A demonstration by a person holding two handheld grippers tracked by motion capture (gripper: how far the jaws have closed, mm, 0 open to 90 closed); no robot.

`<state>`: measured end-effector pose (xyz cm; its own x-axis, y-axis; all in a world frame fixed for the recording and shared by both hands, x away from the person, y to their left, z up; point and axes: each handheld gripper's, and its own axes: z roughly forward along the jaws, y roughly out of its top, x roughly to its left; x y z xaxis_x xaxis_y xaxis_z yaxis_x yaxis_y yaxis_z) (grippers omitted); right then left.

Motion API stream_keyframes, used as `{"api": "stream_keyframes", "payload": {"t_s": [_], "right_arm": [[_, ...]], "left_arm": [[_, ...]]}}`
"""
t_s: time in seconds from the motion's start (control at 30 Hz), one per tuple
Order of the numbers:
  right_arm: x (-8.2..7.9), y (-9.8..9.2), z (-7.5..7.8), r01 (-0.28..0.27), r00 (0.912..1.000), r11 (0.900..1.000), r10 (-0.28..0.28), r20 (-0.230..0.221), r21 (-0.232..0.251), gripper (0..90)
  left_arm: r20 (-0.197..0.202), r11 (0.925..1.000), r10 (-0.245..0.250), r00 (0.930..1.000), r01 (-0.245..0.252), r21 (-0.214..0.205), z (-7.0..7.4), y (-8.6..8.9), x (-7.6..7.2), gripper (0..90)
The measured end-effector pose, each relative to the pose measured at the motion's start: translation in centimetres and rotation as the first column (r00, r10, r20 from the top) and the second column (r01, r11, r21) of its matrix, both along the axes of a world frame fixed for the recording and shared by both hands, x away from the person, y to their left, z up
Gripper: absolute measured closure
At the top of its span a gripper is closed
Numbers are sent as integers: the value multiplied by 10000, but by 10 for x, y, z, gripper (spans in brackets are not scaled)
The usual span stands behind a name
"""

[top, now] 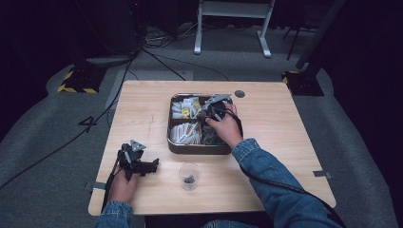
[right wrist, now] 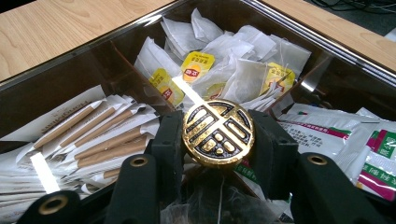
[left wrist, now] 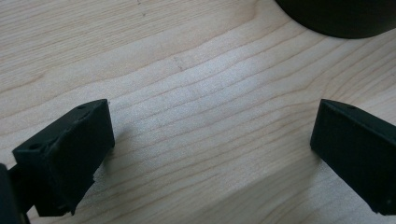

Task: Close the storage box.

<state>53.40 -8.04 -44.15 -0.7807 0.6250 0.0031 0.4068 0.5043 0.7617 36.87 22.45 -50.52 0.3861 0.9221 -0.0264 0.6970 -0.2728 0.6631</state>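
Gold-and-black round embossed disc [right wrist: 218,133] sits pinched between the right gripper [right wrist: 218,140] jaws, above the dark metal compartment tin [top: 172,142] of sachets; the clear plastic cup [top: 189,176] lies nearer the person; left gripper [left wrist: 210,144] rests spread on the wooden bench [top: 142,102].

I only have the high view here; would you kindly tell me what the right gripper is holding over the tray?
Observer: The right gripper is shut on a round gold and black disc with an embossed emblem.
Operator: Thank you. What lies beyond it in the compartmented tray?
Observer: White tea bags with yellow tags.
Operator: And to its side?
Observer: Long paper stick sachets on the left of the right gripper view.
Operator: Is the left gripper holding anything?
Observer: No, the left gripper is open over bare tabletop.
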Motion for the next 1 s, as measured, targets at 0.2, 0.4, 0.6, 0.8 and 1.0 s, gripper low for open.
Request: {"api": "stream_keyframes", "payload": {"t_s": [0.2, 0.4, 0.6, 0.8, 1.0], "right_arm": [[-1, -2, 1, -3, 10000, 9997, 1, 98, 249, 456], [-3, -13, 8, 20, 9998, 9969, -36, 206, 786, 415], [-9, -28, 27, -153, 9991, 9930, 106, 410, 1169, 397], [-17, -44, 45, -505, 9968, 9888, 413, 679, 1406, 381], [-31, -70, 55, -555, 9961, 9842, 429, 776, 1684, 376]], "left_arm": [[15, 10000, -11, 10000, 11, 19, 0, 0, 0, 0], [2, 10000, -20, 10000, 20, -4, 0, 0, 0, 0], [-2, 10000, 7, 10000, -7, 18, 0, 0, 0, 0], [-20, 9998, 171, 9999, -170, 41, 0, 0, -3, 0], [-15, 9999, 155, 9999, -155, 59, 0, 0, -3, 0]]}}
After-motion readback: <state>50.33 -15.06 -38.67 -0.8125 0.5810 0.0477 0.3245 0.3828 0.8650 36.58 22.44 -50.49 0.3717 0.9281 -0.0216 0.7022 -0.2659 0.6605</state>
